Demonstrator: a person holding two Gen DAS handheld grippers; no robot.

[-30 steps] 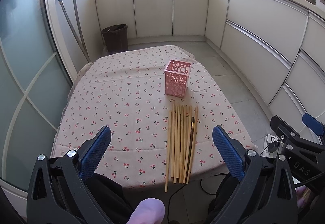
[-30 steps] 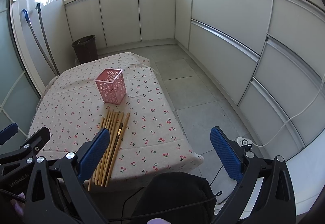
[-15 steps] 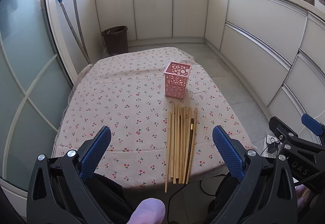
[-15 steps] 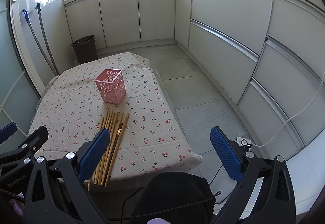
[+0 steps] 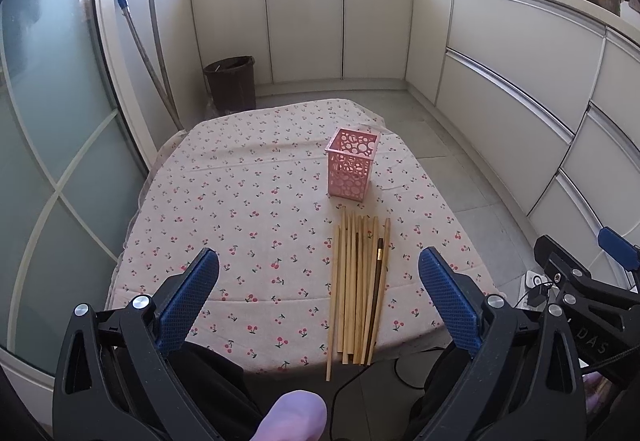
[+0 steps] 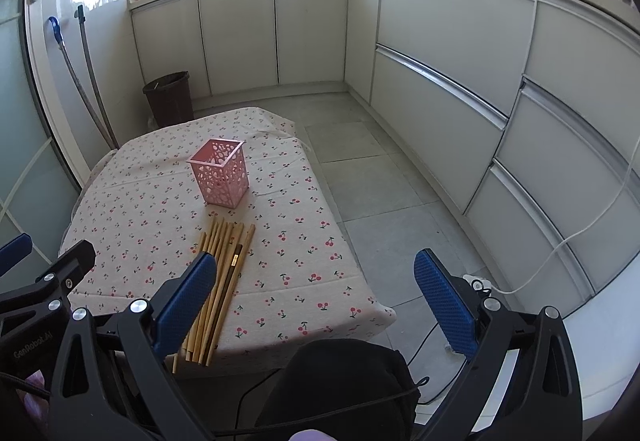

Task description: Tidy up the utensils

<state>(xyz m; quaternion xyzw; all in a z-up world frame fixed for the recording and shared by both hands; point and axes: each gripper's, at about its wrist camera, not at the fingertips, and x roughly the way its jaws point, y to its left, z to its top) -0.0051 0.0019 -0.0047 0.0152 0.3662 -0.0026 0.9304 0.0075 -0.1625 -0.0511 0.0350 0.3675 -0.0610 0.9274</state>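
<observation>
Both the left gripper (image 5: pixel 319 289) and right gripper (image 6: pixel 315 291) hang wide open, empty, above the table's (image 5: pixel 240 201) near edge. The chopsticks (image 5: pixel 358 281) lie bundled just before the upright pink holder (image 5: pixel 352 169), which looks empty, though its perforated walls hide much.

Pink perforated basket (image 5: pixel 352 169), cherry-print cream tablecloth (image 5: pixel 248 209), tan chopsticks (image 5: pixel 354 281), blue-padded black tongs (image 5: pixel 318 289), brown bin (image 5: pixel 231 83)

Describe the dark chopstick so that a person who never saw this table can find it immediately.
Start at the table with the cherry-print cloth. In front of the pink perforated holder lies a row of chopsticks that reaches the near edge. Nearly all are pale wood; the dark chopstick, with a gold band near its top, lies close to the row's right side.
</observation>
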